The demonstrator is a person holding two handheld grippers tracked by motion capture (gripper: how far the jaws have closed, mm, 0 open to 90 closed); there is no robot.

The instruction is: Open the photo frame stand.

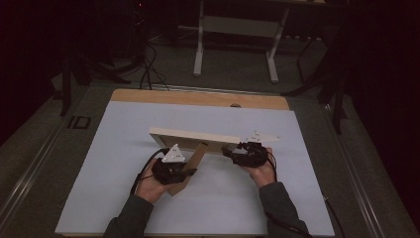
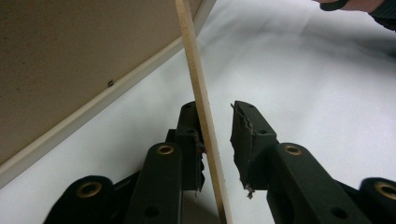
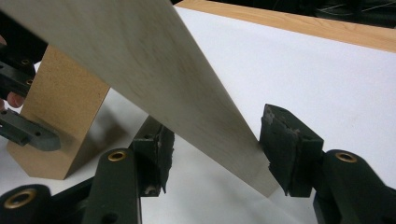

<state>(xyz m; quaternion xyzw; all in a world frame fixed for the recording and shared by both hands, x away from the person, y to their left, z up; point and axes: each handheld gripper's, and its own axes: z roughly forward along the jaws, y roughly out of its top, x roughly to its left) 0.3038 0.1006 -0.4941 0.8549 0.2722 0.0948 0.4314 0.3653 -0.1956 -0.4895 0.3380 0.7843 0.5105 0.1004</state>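
At the left, the left hand-held gripper (image 1: 174, 167) has its jaws spread around the brown support flap (image 1: 190, 166) of a picture frame (image 1: 193, 139); the thin flap edge touches one jaw, the other stands apart. The frame stands tilted on the white counter (image 1: 114, 148). At the right, the right hand-held gripper (image 1: 246, 152) is spread around the frame's end, not pinching it. I think the frame could tip over, because neither gripper holds it firmly.
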